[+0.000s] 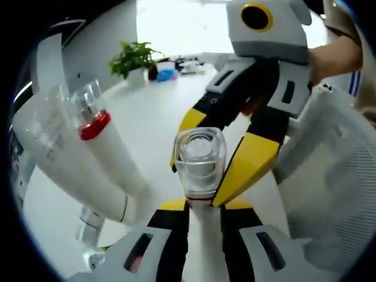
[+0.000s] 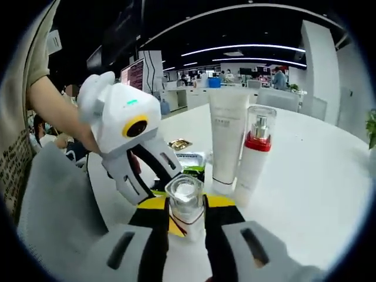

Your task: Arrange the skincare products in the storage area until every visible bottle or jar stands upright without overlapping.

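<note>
bottle (image 1: 200, 176): glossy white, clear ribbed cap
my left gripper (image 1: 200, 205): clamped on its neck
my right gripper (image 2: 186, 205): pinching its cap
tube (image 2: 226, 138): matte white, print unreadable

the left gripper view is bright, with a window (image 1: 176, 23) burnt out to white at the top. the white counter (image 1: 153, 111) shines with soft glare and shadows are weak. the near clear cap (image 1: 201, 158) looks a little blurred. the right gripper view is darker above, lit by ceiling light strips (image 2: 258, 47). straight lines bend at the edges.
</note>
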A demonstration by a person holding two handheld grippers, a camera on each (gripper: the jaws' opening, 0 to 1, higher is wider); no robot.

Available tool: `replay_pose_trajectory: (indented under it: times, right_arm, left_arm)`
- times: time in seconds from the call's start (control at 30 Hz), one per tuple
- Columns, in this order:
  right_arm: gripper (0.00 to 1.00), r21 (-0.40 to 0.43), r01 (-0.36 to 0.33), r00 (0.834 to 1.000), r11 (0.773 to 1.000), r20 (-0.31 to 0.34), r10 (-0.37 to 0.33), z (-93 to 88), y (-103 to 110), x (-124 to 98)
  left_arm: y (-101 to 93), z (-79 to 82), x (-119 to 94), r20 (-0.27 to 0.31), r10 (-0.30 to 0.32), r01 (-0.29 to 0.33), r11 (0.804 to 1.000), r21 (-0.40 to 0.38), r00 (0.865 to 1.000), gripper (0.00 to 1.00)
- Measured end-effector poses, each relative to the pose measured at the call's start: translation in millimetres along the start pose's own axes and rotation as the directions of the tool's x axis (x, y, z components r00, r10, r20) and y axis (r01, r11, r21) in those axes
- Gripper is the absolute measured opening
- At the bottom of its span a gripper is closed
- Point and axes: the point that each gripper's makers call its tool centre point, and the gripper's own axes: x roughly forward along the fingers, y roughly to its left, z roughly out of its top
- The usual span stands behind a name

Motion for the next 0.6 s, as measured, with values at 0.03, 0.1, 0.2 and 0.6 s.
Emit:
replay_pose_trajectory:
  times: [0.03,0.1,0.2,0.6]
  right_arm:
    - [0.22,0.004,0.005,1.0,1.0,0.005,-0.005,0.0,-5,0]
    - [0.22,0.013,0.012,1.0,1.0,0.01,-0.012,0.8,-10,1]
    - [0.22,0.011,0.017,1.0,1.0,0.012,-0.017,1.9,-17,3]
    - [0.22,0.01,0.056,0.998,0.998,0.024,-0.056,3.7,-42,13]
  left_arm:
    - [2.6,1.3,2,0.003,0.001,-0.001,1.0,0.002,1.0,0.17]
    - [6.7,2.8,6,0.004,0.004,-0.004,1.0,0.004,1.0,0.17]
    - [12.8,3.5,12,-0.002,0.006,-0.006,1.0,-0.015,1.0,0.17]
    - [35.2,9.8,24,-0.002,0.037,-0.037,0.998,-0.048,0.999,0.17]
